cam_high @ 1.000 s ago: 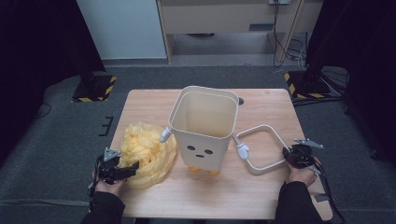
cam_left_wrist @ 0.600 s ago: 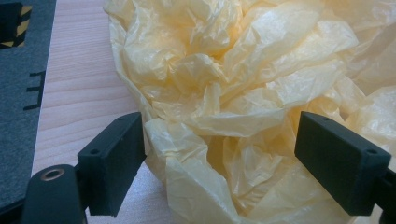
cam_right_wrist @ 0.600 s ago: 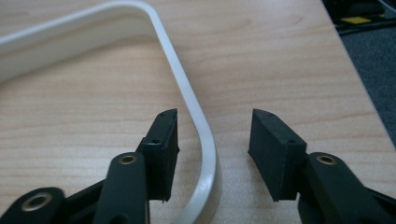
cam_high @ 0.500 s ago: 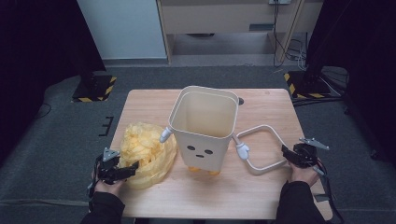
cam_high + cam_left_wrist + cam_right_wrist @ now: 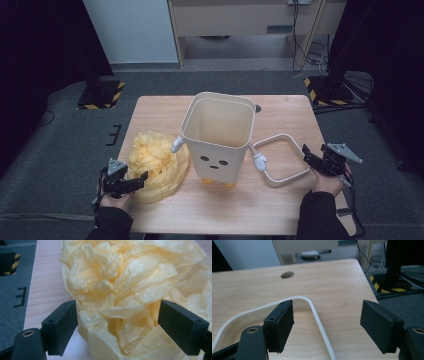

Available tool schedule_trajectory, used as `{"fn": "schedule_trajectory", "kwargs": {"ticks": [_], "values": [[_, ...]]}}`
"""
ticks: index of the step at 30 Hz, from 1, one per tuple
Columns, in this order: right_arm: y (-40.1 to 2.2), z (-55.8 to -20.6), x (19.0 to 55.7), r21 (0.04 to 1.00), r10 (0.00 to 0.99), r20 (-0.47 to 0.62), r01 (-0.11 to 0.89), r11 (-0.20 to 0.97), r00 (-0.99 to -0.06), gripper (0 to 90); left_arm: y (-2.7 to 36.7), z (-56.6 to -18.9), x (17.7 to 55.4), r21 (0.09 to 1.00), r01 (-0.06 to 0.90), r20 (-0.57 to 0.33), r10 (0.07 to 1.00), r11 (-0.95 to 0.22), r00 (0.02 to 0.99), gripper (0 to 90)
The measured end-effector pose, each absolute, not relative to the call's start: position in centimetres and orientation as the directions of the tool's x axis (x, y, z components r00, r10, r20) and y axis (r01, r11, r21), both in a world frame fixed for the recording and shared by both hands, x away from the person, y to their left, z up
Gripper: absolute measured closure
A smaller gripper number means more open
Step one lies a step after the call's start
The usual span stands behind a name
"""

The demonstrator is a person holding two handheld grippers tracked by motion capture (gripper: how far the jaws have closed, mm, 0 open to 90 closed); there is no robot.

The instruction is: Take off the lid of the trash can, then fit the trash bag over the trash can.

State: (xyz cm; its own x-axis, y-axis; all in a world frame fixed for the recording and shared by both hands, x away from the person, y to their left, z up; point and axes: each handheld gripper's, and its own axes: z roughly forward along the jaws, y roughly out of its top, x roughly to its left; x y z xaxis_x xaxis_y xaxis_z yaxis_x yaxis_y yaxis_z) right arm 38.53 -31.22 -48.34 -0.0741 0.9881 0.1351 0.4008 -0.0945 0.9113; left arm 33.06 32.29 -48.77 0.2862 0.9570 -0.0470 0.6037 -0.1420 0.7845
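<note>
Yellow bag (image 5: 156,165) lies crumpled on the table (image 5: 295,120), left of the bin (image 5: 220,137); my left gripper (image 5: 131,183) gapes wide around its near edge, pads not pressing. My right gripper (image 5: 306,156) has just been opening, empty, above the white frame (image 5: 280,157) lying right of the bin.

Left gripper (image 5: 131,183) at yellow bag (image 5: 156,164); right gripper (image 5: 311,156), just opening, beside cream bin's (image 5: 220,137) frame (image 5: 280,159).

Bin (image 5: 220,142) mid-desk (image 5: 280,210); crumpled bag (image 5: 155,162) touching its left, loop frame (image 5: 282,160) flat at its right.
</note>
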Motion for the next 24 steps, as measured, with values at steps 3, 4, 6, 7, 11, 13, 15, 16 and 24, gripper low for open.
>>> {"fn": "schedule_trajectory", "kwargs": {"ticks": [3, 4, 6, 7, 11, 13, 15, 16, 24], "values": [[-31.08, -47.91, 38.39, 0.926, 0.989, 0.121, 0.369, -0.083, -0.082, 23.2, 32.11, -48.48, 32.91, 0.801, 0.58, -0.043, 0.954, -0.145, 0.298, 15.4], [-31.01, -47.85, 38.33, 0.926, 0.988, 0.127, 0.368, -0.087, -0.086, 21.8, 32.04, -48.42, 32.87, 0.804, 0.576, -0.041, 0.953, -0.147, 0.3, 15.4], [-30.93, -47.88, 38.39, 0.925, 0.989, 0.121, 0.37, -0.082, -0.082, 19.3, 31.95, -48.31, 32.81, 0.81, 0.566, -0.039, 0.95, -0.15, 0.309, 15.0], [-30.9, -47.91, 38.42, 0.921, 0.99, 0.118, 0.381, -0.08, -0.077, 17.2, 31.89, -48.27, 32.78, 0.812, 0.563, -0.037, 0.95, -0.152, 0.31, 15.0], [-30.81, -48.03, 38.59, 0.915, 0.991, 0.115, 0.396, -0.076, -0.074, 14.3, 31.82, -48.24, 32.76, 0.811, 0.563, -0.028, 0.949, -0.161, 0.313, 15.0], [-30.74, -48.0, 38.61, 0.915, 0.99, 0.118, 0.396, -0.079, -0.076, 14.3, 31.81, -48.26, 32.81, 0.808, 0.566, -0.027, 0.95, -0.163, 0.312, 15.0], [-30.73, -48.02, 38.64, 0.913, 0.99, 0.115, 0.402, -0.073, -0.082, 14.3, 31.73, -48.29, 32.87, 0.805, 0.569, -0.026, 0.95, -0.165, 0.312, 14.9], [-30.74, -48.08, 38.7, 0.914, 0.991, 0.108, 0.399, -0.065, -0.085, 14.2, 31.69, -48.3, 32.89, 0.804, 0.57, -0.025, 0.949, -0.167, 0.314, 14.9], [-30.61, -48.32, 38.91, 0.903, 0.989, 0.129, 0.422, -0.084, -0.079, 13.2, 31.66, -48.88, 33.7, 0.787, 0.597, -0.038, 0.953, -0.157, 0.3, 14.6]]}}
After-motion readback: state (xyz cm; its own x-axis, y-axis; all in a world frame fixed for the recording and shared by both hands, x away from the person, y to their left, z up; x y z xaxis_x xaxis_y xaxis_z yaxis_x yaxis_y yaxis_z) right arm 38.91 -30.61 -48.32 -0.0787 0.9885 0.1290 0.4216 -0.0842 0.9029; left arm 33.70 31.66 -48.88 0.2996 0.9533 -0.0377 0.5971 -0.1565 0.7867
